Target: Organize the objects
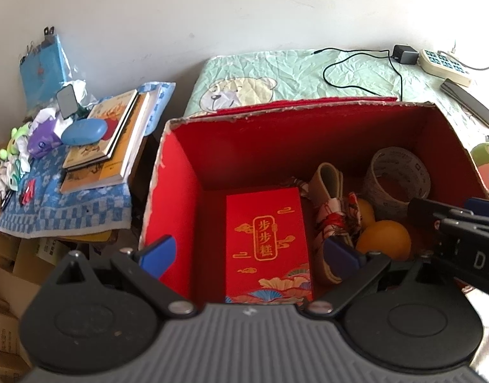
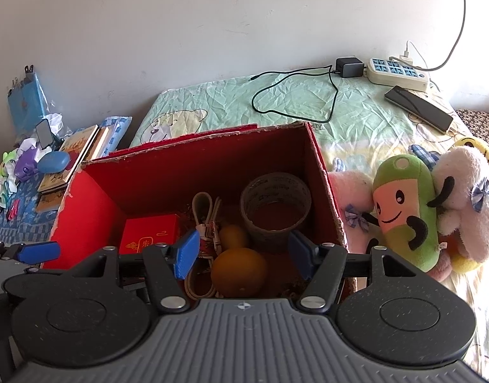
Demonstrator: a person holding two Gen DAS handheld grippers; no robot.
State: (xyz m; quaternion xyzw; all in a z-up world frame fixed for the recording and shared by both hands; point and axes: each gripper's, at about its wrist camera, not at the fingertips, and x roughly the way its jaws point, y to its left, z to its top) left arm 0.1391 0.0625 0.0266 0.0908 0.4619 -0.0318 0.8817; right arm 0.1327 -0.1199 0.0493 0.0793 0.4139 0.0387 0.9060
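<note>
An open red cardboard box [image 1: 180,172] [image 2: 94,198] stands on the bed. Inside lie a red gift packet [image 1: 268,242] [image 2: 148,233] with gold writing, a coiled cable bundle [image 1: 335,204] [image 2: 206,220], two oranges [image 1: 385,239] [image 2: 239,271] and a roll of tape [image 1: 397,178] [image 2: 276,207]. My left gripper [image 1: 249,255] hangs open over the packet, holding nothing. Above the near orange, my right gripper [image 2: 244,255] also stands open and empty. In the left wrist view the right gripper's body [image 1: 461,233] enters from the right.
Plush toys [image 2: 407,210] lie right of the box on the green sheet [image 2: 308,111]. A power strip [image 2: 399,73], charger with black cable [image 2: 349,67] and a phone [image 2: 418,107] sit near the wall. Left, a side table holds books [image 1: 107,137], a blue case [image 1: 84,131] and small toys.
</note>
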